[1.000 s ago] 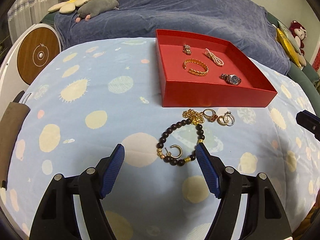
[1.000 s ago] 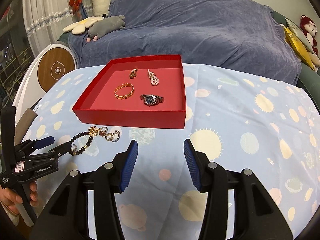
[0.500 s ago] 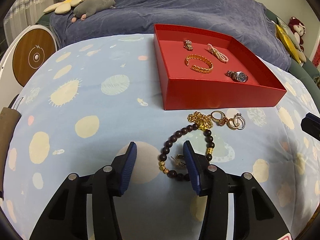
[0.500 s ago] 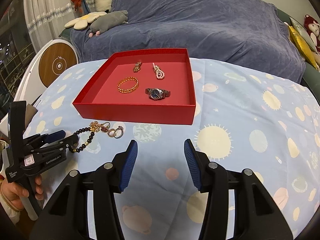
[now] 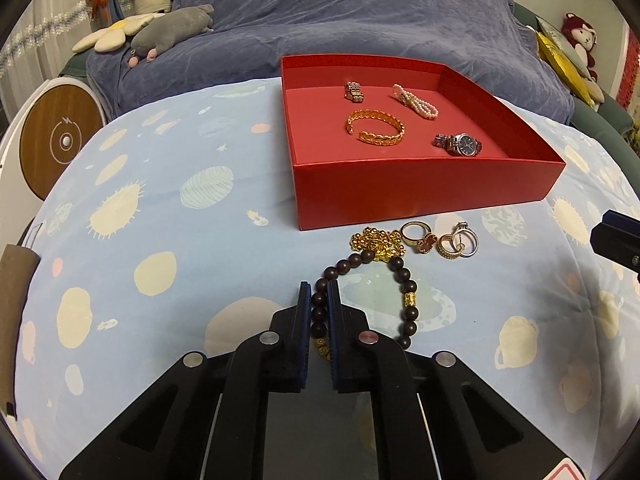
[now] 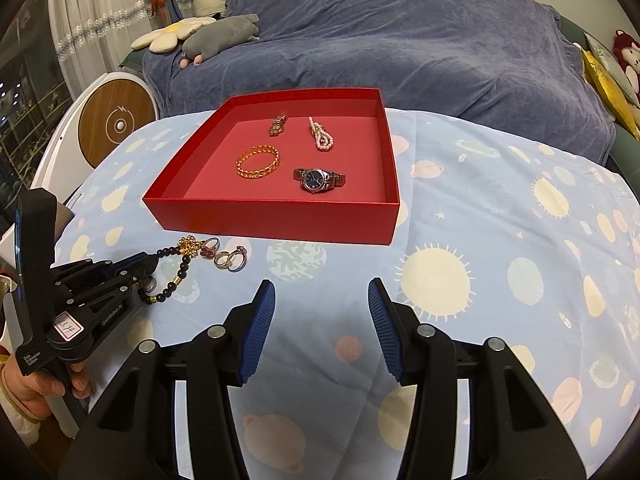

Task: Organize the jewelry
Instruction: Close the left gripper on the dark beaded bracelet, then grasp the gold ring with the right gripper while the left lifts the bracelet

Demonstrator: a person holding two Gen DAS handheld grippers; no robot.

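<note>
A dark bead bracelet (image 5: 409, 280) with gold beads lies on the space-print cloth, just in front of the red box (image 5: 420, 196). My left gripper (image 5: 319, 292) is shut on the bracelet's left side, with beads pinched between its blue pads. In the right wrist view the left gripper (image 6: 148, 264) reaches the bracelet (image 6: 182, 272) from the left. A gold chain cluster (image 5: 376, 242), a red-stone ring (image 5: 418, 238) and linked rings (image 5: 458, 240) lie by the box's front wall. Inside are a gold bangle (image 5: 376, 128), a watch (image 5: 460, 145) and a pearl piece (image 5: 416, 102). My right gripper (image 6: 322, 292) stands open over bare cloth.
A sofa under a blue-grey throw (image 6: 400, 40) runs behind the table, with plush toys (image 6: 224, 36) on it. A round white device with a wooden face (image 6: 116, 124) stands at the left. A person's hand (image 6: 24, 392) holds the left gripper's handle.
The left gripper's jaws have gone from wide apart to shut on the bracelet's left side. The small hoop earring inside the bracelet is now hidden. The right gripper has kept still.
</note>
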